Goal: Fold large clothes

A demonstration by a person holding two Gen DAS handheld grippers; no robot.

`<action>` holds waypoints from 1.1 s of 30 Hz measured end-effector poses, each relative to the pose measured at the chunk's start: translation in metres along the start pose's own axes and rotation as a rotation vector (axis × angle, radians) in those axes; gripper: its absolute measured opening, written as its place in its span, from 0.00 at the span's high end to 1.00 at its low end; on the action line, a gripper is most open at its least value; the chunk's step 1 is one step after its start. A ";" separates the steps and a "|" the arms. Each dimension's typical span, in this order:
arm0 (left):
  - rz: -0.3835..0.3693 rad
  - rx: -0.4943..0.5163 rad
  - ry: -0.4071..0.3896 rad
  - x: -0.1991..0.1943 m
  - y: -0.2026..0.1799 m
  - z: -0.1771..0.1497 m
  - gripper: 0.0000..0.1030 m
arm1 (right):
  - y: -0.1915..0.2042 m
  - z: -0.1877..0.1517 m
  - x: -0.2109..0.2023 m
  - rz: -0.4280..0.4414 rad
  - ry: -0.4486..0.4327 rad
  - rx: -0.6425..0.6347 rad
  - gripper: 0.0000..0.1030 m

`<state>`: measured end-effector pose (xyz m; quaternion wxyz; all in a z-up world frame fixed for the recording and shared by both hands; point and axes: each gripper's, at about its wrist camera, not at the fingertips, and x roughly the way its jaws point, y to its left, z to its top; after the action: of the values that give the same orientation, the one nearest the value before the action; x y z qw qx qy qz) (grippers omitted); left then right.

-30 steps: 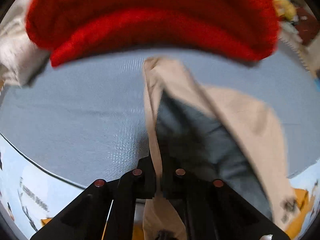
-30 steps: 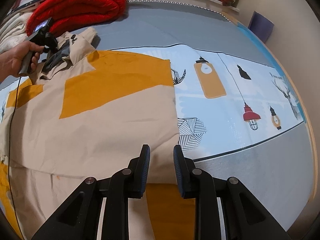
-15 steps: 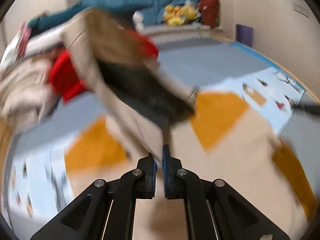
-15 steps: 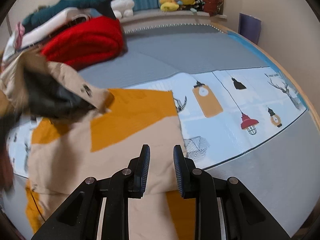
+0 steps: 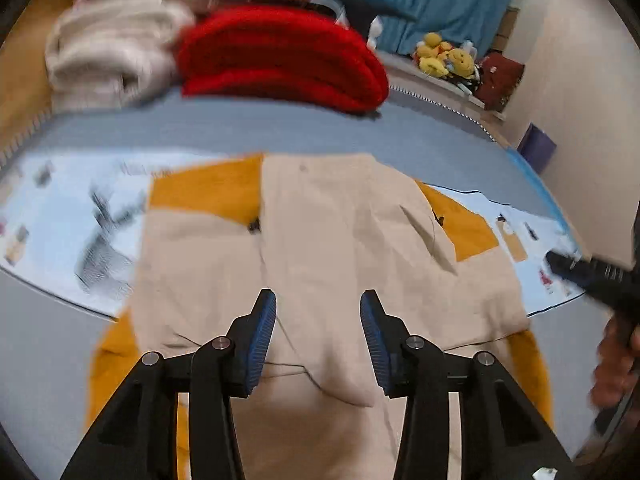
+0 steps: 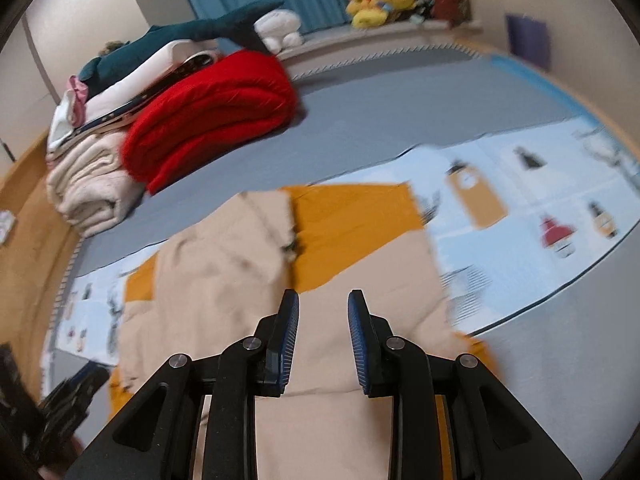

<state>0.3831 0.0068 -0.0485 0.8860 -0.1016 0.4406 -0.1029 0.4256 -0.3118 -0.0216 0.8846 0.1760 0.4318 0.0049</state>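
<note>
The beige and mustard garment (image 5: 328, 248) lies spread on the bed (image 5: 248, 128), over a light blue printed sheet (image 6: 520, 200). The left gripper (image 5: 318, 320) hovers above its near part, jaws wide apart and empty. The right gripper (image 6: 323, 320) is likewise parted with nothing between its fingers. A folded red blanket (image 6: 216, 112) sits at the far left.

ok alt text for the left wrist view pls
The open left gripper hovers over a beige and mustard-yellow garment spread on a light blue printed sheet. A folded red blanket lies behind; the right gripper enters at right.
</note>
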 end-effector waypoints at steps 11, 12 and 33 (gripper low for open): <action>-0.110 -0.401 0.313 0.083 0.055 -0.027 0.61 | 0.021 -0.035 0.097 0.186 0.294 0.105 0.62; -0.126 -0.416 0.320 0.085 0.056 -0.028 0.62 | 0.023 -0.038 0.103 0.190 0.308 0.107 0.62; 0.131 -0.408 0.399 0.077 0.070 -0.035 0.96 | 0.004 -0.044 0.128 0.180 0.313 0.207 0.95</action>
<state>0.4066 0.0498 -0.1465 0.7479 -0.2265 0.6234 0.0274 0.4724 -0.2740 -0.1430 0.7800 0.3010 0.5446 0.0665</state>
